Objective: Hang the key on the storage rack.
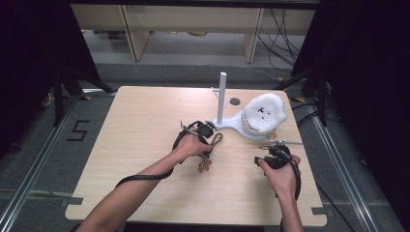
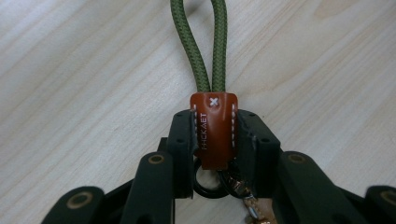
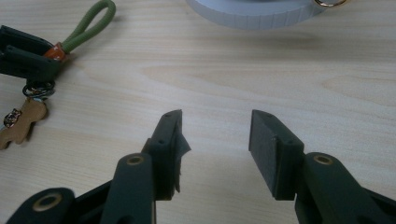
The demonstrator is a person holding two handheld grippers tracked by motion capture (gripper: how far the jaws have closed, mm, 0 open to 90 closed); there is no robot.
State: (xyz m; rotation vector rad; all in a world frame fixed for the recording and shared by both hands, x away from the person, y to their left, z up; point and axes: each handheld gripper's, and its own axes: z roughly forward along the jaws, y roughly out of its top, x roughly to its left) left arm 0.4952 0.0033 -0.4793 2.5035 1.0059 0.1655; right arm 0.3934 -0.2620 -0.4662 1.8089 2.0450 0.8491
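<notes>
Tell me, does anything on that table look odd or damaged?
One small thing: on the right gripper, a bit of the dark lining on the fingers seems to be peeling away, a corner sticking out into the gap. The keychain clamped in the left gripper looks intact.

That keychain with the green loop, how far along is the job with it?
Done: the left gripper has shut on the keychain's brown leather tab, green cord loop pointing away. In hand: the keychain rests on the table. Left: probably hanging it on the white stand, which holds no keychain yet. The right gripper waits open.
</notes>
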